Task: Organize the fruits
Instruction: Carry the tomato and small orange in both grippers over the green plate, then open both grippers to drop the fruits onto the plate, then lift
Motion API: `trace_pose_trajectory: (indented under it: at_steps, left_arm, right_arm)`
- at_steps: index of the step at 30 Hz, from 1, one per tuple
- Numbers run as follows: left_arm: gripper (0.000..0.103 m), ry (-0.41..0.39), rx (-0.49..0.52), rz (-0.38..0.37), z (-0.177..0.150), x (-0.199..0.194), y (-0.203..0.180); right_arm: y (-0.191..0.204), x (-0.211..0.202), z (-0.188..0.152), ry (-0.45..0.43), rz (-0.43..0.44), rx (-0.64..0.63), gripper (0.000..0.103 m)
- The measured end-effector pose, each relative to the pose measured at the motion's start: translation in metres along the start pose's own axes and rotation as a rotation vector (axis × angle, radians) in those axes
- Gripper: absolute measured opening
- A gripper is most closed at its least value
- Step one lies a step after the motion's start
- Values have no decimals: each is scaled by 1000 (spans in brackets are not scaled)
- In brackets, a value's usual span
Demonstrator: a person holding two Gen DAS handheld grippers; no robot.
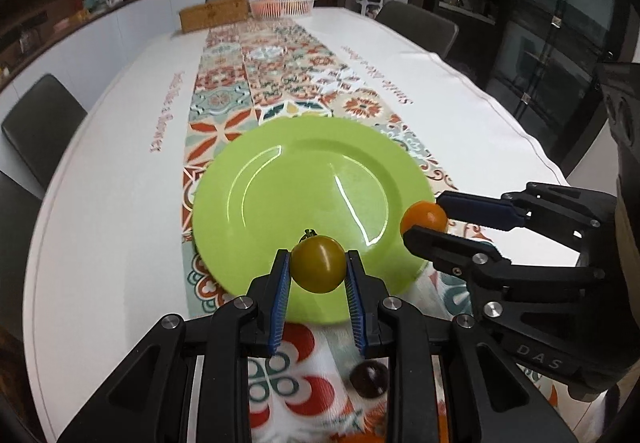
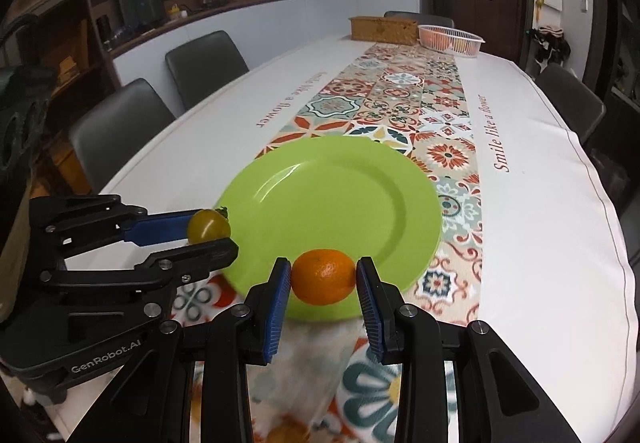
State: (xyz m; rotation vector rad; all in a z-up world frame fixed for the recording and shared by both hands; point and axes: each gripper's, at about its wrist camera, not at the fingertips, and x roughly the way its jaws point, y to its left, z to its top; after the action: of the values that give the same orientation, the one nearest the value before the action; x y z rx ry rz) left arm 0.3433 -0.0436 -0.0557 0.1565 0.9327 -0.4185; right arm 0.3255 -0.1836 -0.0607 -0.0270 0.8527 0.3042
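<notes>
A green plate (image 1: 280,179) lies on the patterned runner, also in the right wrist view (image 2: 344,183). My left gripper (image 1: 318,263) is shut on a yellow-green tomato (image 1: 318,263) above the plate's near rim; it shows at the left of the right wrist view (image 2: 208,231), with the tomato (image 2: 208,226). My right gripper (image 2: 323,279) is shut on a small orange (image 2: 323,277) over the plate's near rim; it shows at the plate's right edge in the left wrist view (image 1: 426,221), with the orange (image 1: 424,217).
A dark round fruit (image 1: 369,378) lies on the runner below my left gripper. An orange fruit (image 2: 286,435) lies at the bottom edge. A white basket (image 2: 450,39) and a wicker box (image 2: 384,29) stand at the table's far end. Chairs surround the table.
</notes>
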Motion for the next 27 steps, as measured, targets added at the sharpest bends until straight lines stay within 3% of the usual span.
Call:
trace_pose_trajectory:
  at_steps: [10, 14, 16, 21, 27]
  left_arm:
    - [28, 48, -7, 17, 11, 24, 7]
    - [36, 36, -11, 32, 13, 21, 8]
    - [40, 27, -15, 40, 12, 17, 10]
    - [49, -1, -1, 75, 3, -4, 7]
    - [57, -48, 12, 129, -14, -40, -4]
  right_arm:
    - [-12, 32, 10, 64, 11, 20, 35]
    - [-14, 33, 11, 58, -7, 20, 36]
    - [-15, 32, 11, 53, -18, 21, 47]
    - [-18, 19, 7, 42, -31, 38, 50]
    - [-16, -13, -8, -27, -57, 48, 63]
